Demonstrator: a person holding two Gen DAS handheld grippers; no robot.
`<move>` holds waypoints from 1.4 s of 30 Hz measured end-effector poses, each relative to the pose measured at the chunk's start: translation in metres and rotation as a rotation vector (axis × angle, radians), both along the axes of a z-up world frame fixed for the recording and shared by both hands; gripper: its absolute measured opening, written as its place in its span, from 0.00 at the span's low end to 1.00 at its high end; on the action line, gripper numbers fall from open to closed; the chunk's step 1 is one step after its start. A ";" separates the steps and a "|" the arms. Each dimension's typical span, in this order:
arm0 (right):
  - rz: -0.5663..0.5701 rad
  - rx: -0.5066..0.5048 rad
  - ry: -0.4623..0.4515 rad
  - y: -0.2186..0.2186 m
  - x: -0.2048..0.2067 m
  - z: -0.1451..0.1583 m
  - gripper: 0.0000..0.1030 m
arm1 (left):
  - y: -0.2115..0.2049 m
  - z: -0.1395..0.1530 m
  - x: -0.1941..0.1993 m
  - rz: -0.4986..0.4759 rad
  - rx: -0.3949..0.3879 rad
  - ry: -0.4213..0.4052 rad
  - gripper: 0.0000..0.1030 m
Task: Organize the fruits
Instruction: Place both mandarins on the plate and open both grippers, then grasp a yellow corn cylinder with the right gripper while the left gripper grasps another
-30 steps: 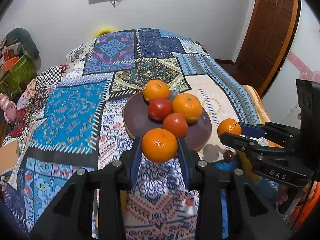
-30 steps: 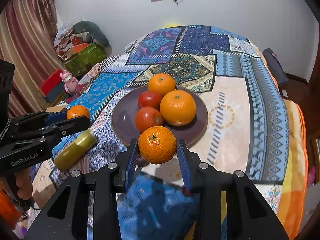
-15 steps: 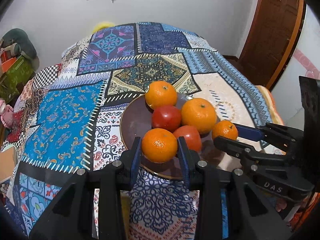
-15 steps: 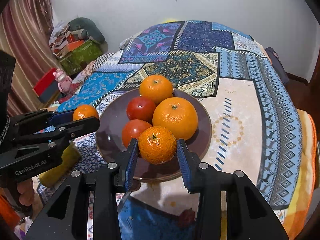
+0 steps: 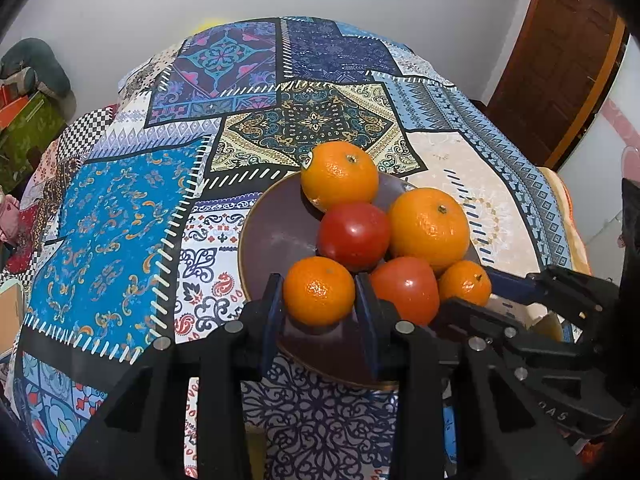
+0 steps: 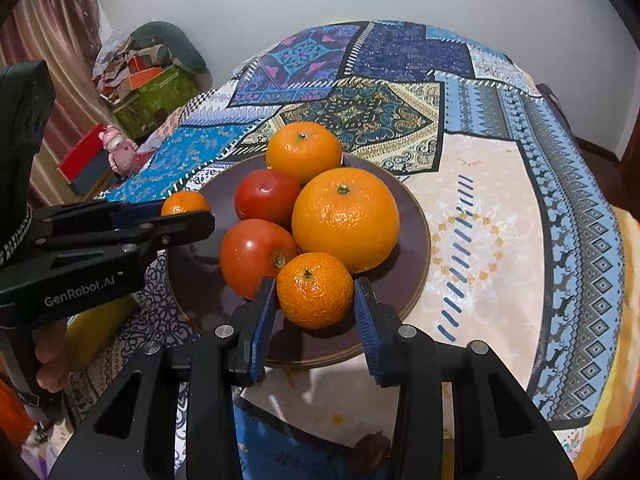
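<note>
Orange and glossy, a small mandarin (image 5: 319, 290) sits clenched in my left gripper (image 5: 319, 308) at lower centre, over the brown plate's (image 5: 272, 236) near edge. My right gripper (image 6: 315, 300) grasps another mandarin (image 6: 315, 289) beside a tomato (image 6: 256, 256) and large orange (image 6: 346, 220). Patchwork cloth (image 5: 116, 224) spreads around the plate.

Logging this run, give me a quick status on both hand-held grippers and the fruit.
Left hand-held gripper shut on a mandarin, over the plate. Right hand-held gripper shut on another mandarin, beside a tomato. Nothing blocking.
</note>
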State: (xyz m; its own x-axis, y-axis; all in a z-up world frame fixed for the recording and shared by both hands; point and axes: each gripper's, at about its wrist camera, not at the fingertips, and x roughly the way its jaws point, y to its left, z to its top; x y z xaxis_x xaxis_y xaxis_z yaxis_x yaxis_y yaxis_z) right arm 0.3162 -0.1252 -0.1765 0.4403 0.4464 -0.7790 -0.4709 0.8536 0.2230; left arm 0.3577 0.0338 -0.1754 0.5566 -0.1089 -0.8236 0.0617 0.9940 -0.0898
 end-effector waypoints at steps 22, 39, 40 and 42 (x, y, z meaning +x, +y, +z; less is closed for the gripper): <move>-0.033 0.029 -0.040 -0.014 -0.008 0.024 0.45 | -0.003 0.015 -0.009 0.009 0.006 -0.010 0.35; -0.122 -0.014 -0.111 -0.066 -0.047 0.061 0.51 | 0.038 0.060 -0.101 0.075 0.041 -0.074 0.41; -0.125 -0.027 -0.104 -0.068 -0.050 0.057 0.51 | 0.040 0.059 -0.105 0.077 0.046 -0.070 0.41; -0.132 -0.046 -0.087 -0.073 -0.054 0.049 0.51 | 0.043 0.054 -0.114 0.086 0.052 -0.056 0.41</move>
